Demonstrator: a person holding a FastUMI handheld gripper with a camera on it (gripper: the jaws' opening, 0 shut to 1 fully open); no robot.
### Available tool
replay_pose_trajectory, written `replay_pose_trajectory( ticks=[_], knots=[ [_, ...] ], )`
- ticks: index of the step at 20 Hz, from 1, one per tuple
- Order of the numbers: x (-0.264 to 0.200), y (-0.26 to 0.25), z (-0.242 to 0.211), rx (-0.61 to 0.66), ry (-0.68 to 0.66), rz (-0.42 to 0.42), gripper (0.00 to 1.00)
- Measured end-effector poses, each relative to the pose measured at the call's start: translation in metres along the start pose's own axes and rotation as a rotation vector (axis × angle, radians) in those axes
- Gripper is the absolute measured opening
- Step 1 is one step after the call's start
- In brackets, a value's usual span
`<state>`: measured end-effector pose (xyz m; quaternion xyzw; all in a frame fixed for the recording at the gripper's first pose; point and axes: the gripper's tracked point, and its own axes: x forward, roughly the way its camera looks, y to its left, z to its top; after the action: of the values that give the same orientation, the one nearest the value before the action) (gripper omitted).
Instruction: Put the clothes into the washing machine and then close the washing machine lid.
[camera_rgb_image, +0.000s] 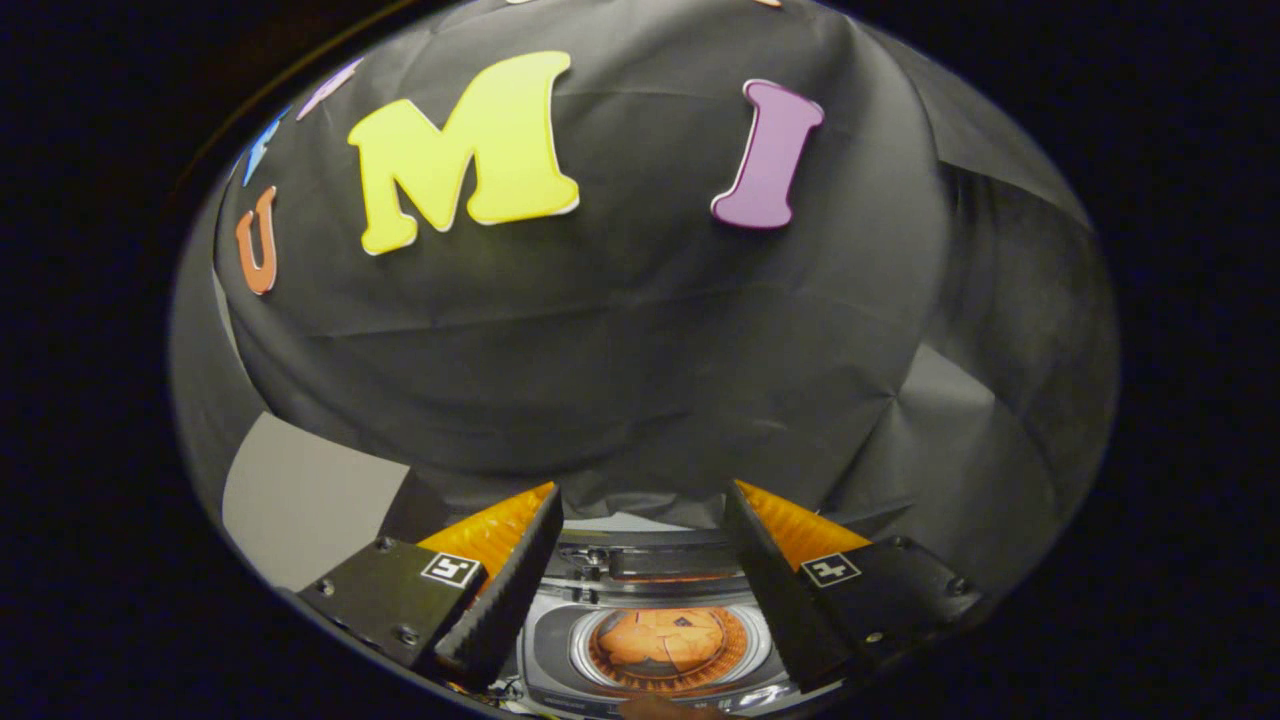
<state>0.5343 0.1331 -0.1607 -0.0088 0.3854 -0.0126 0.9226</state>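
Observation:
My gripper (645, 490) is open, with a wide gap between its fingers and nothing held. It hovers above a small toy washing machine (548, 645), which shows low down between the fingers. The washer's grey top has a round opening ringed in silver. An orange garment (665, 640) lies bunched inside the drum. A faint glare sits on the ring's edge, and I cannot tell whether a clear lid covers the drum or it is uncovered. A dark panel (640, 560) runs along the washer's far edge.
The booth's black cloth wall (640, 350) hangs just beyond the washer, with a fold on the right. A pale grey surface (300, 500) lies to the left of the left finger.

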Motion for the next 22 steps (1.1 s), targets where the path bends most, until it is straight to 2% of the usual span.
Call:
replay_pose_trajectory(
  ticks=[6,8,17,22],
  knots=[
    [0.033,-0.006,-0.017,0.022,0.069,-0.023,1.00],
    [0.032,-0.010,-0.020,0.019,0.051,-0.022,1.00],
    [-0.002,-0.012,-0.047,0.026,-0.002,-0.013,1.00],
    [-0.035,-0.016,-0.087,0.041,0.027,-0.025,1.00]
  ],
)
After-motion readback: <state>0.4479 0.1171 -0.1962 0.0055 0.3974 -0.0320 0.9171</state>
